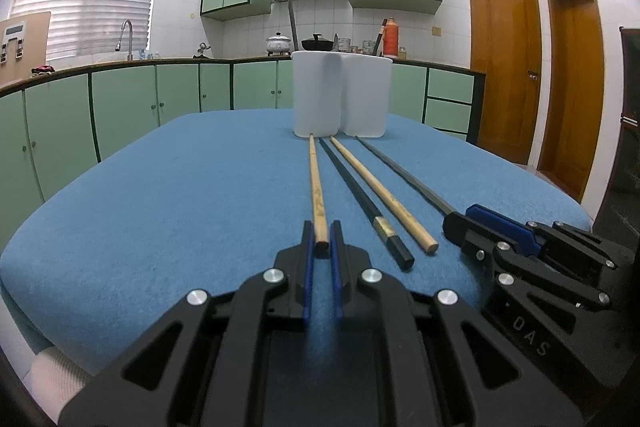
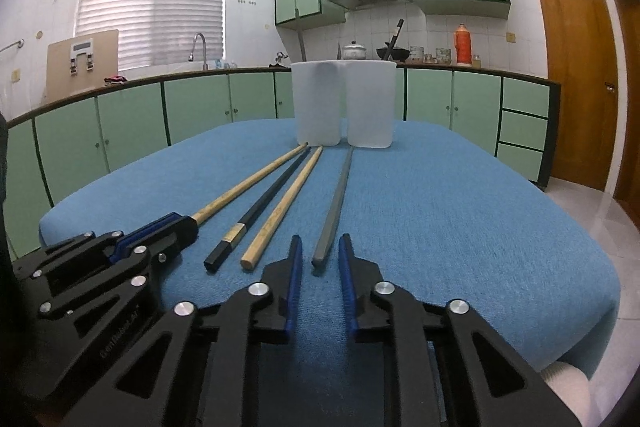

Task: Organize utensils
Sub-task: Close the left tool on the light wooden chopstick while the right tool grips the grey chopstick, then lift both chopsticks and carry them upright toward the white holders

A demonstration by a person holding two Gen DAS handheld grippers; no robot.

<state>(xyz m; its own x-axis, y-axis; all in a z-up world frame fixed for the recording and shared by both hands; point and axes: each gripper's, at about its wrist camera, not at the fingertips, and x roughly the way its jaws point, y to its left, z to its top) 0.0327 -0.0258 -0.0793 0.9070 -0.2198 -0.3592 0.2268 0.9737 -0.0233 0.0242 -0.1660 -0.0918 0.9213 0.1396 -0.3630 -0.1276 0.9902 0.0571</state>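
Black linkage arms fill the bottom of each wrist view. Ahead of them, the left hand-held gripper is clamped on the near end of a pale wooden chopstick, its blue pads tight against both sides of the stick. The right hand-held gripper has its fingers on either side of the near end of a grey chopstick, but a sliver of cloth shows between each pad and the stick, so it has not gripped it.

Four chopsticks lie side by side on the blue cloth surface. Their far tips fan in toward the foot of a white two-compartment utensil holder. From left to right they are the pale wooden one, a black chopstick with a gold band, a second wooden chopstick and the grey one. The two middle sticks lie free between the grippers, and their near ends sit just short of the fingers. The holder stands upright at the far side of the surface, and nothing shows above its rim. Green kitchen cabinets run behind it.
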